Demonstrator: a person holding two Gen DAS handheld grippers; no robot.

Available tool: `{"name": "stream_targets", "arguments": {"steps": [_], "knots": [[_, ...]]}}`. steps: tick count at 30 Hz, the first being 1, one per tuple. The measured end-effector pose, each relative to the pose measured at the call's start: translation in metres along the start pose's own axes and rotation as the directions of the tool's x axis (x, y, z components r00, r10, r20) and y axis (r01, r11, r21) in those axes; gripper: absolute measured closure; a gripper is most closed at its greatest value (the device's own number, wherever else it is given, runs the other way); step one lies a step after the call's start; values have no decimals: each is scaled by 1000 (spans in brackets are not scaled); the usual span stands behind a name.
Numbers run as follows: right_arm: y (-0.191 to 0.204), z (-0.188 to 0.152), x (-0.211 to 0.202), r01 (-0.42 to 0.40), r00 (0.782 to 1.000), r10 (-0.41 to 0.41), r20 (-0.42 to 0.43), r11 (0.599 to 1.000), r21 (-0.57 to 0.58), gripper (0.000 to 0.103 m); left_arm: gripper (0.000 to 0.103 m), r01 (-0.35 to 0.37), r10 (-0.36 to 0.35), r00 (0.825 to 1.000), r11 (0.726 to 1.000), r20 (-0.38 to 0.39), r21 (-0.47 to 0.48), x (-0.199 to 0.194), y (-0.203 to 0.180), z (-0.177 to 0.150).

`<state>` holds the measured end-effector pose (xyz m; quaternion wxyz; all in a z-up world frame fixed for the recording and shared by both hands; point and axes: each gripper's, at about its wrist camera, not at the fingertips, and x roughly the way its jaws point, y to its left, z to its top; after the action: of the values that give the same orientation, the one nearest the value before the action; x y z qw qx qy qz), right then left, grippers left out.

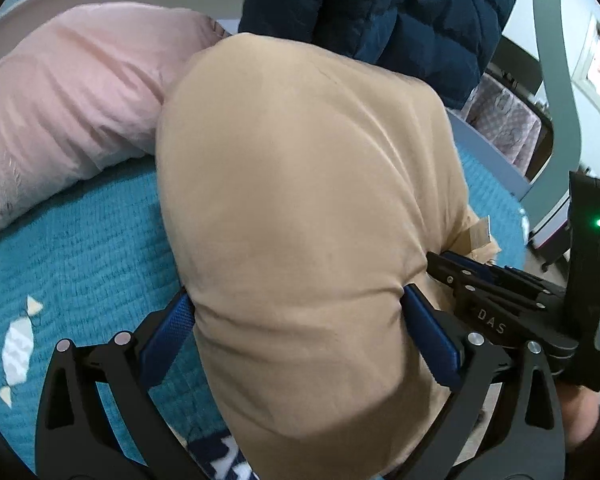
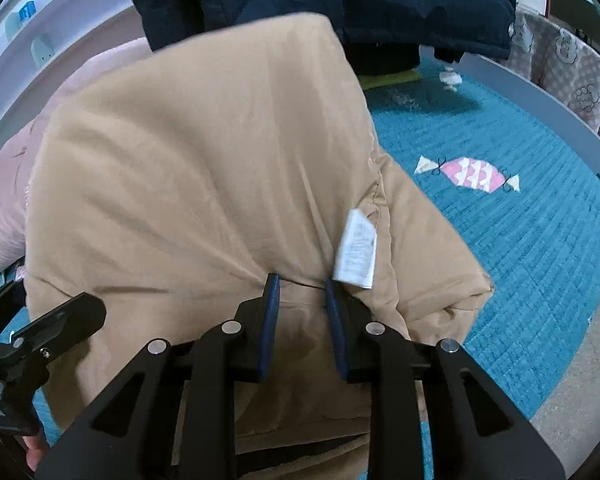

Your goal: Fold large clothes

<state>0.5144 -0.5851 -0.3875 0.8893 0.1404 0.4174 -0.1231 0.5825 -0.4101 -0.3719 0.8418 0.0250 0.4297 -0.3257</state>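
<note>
Your left gripper (image 1: 298, 312) clamps a thick bunched fold of the tan padded jacket (image 1: 300, 184), its blue pads (image 1: 430, 330) pressed into the fabric on either side. Your right gripper (image 2: 302, 292) pinches a narrower fold of the same jacket just beside its white care label (image 2: 356, 250). The jacket is held up over the teal quilt (image 2: 520, 240), with a pink garment (image 1: 72, 92) and a navy puffer jacket (image 1: 400, 8) behind it.
</note>
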Motion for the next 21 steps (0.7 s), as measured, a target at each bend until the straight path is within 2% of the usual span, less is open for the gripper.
{"name": "stream_targets", "arguments": {"steps": [1, 2, 3, 4, 8, 9, 11, 13, 16, 21], "knots": [[3, -1, -8, 3, 1000, -3, 9, 1000, 4, 78, 5, 5, -5, 1000, 1000, -3, -12, -4, 1, -1], [6, -2, -17, 2, 1000, -3, 20, 1000, 11, 72, 5, 9, -9, 1000, 999, -1, -36, -13, 5, -2], [8, -1, -24, 0, 1000, -1, 26, 1000, 20, 59, 5, 15, -15, 1000, 999, 3, -49, -19, 8, -3], [10, -1, -35, -2, 999, 0, 38, 999, 36, 54, 5, 21, -21, 1000, 997, 8, -70, -26, 12, -5], [25, -2, -71, 14, 997, -16, 73, 999, 31, 49, 5, 31, -32, 999, 988, -1, -151, -55, 28, -17], [29, -3, -77, 14, 997, -16, 76, 1000, 28, 42, 5, 19, -19, 1000, 987, -1, -160, -63, 31, -20], [45, -7, -94, 33, 997, -34, 70, 999, 9, 35, 5, -3, 4, 1000, 986, 8, -168, -78, 34, -26], [55, -12, -105, 35, 996, -34, 77, 999, -6, 33, 5, -39, 42, 999, 986, 14, -160, -96, 39, -36], [74, -24, -124, 26, 997, -25, 69, 1000, -12, 26, 5, -78, 79, 997, 987, 6, -142, -116, 45, -49], [109, -50, -152, 59, 996, -55, 64, 997, -52, 22, 5, -165, 169, 985, 979, 25, -123, -160, 56, -81]]}}
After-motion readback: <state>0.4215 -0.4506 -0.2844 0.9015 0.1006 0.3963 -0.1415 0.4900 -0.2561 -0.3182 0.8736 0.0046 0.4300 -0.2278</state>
